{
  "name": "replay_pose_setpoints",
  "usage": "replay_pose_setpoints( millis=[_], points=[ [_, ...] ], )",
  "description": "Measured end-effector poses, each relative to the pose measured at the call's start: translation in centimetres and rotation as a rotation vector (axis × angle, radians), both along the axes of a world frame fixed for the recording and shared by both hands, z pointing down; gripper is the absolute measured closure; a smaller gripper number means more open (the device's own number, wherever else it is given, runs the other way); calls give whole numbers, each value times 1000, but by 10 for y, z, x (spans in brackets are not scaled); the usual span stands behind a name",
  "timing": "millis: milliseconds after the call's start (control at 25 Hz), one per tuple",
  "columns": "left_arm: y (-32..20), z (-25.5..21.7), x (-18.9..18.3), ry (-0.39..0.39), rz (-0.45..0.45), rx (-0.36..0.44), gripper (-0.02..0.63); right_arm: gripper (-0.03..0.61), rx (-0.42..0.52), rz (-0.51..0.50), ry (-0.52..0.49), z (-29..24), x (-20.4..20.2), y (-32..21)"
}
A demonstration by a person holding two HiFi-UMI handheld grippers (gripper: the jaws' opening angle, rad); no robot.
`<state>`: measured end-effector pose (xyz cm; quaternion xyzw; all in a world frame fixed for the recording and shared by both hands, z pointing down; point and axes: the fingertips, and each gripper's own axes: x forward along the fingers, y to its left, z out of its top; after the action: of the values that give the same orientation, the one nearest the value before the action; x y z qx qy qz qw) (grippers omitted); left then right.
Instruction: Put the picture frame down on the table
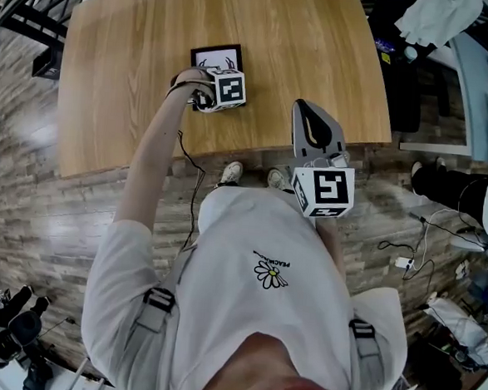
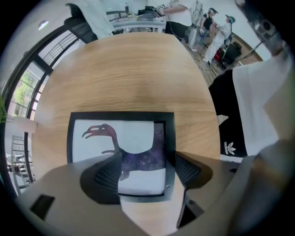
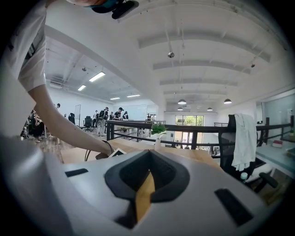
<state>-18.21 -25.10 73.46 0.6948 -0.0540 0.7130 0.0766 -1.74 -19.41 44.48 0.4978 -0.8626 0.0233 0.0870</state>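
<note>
My left gripper (image 1: 218, 86) hangs at full reach over the wooden table (image 1: 136, 74), directly above the picture frame (image 1: 217, 56). The black frame lies flat on the tabletop, towards the far side and well in from every edge.

In the left gripper view, the claw (image 2: 145, 168) is released, its two ribbed pads spread wide. The left pad crosses in front of the print and the right pad (image 2: 188, 169) stands just outside the frame's (image 2: 133, 138) right border. I cannot tell whether either pad touches the frame. The print shows a dark, long-necked bird with a reddish head on a white ground.

My right gripper (image 1: 310, 111) is held close to the body, over the near edge of the table and well apart from the frame. The right gripper view shows its claw (image 3: 144, 177) clenched on nothing, with only a thin sliver of wood showing between the pads. Beyond it stand a small potted plant (image 3: 158, 130) and a chair draped with a white cloth (image 3: 244, 138).
</note>
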Motion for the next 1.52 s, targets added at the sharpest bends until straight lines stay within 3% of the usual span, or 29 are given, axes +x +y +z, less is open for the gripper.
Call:
replay_pose_setpoints(
  millis=[120, 400, 560, 720, 800, 880, 920, 1000, 1080, 1200, 1400, 1520],
  points=[
    [-1, 0, 1, 9, -17, -27, 244, 568, -2, 6, -2, 0, 3, -2],
    [2, -6, 5, 4, 1, 22, 244, 568, 0, 0, -16, 1, 3, -3],
    [3, -13, 4, 51, -10, 95, 247, 568, 8, -25, -29, -3, -2, -3],
    [-13, -55, 4, 119, -50, 230, 249, 568, 25, -48, -23, -5, -6, -8],
    [-24, -89, 8, 194, -107, 334, 274, 568, 30, -65, -30, -6, -9, -9],
    [-40, -130, 14, 274, -173, 501, 516, 568, 37, -80, -41, -9, -11, -11],
    [-46, -150, 16, 310, -199, 592, 585, 568, 44, -86, -44, -12, -13, -13],
    [-50, -184, 21, 367, -236, 739, 597, 568, 63, -99, -47, -18, -17, -16],
    [-44, -210, 25, 440, -289, 821, 597, 568, 87, -116, -54, -26, -23, -20],
    [-27, -246, 35, 653, -445, 866, 598, 568, 123, -140, -75, -39, -30, -23],
    [7, -298, 38, 1085, -822, 895, 598, 568, 186, -160, -100, -58, -37, -22],
    [31, -323, 34, 1251, -917, 961, 598, 568, 184, -166, -132, -61, -41, -21]
  ],
)
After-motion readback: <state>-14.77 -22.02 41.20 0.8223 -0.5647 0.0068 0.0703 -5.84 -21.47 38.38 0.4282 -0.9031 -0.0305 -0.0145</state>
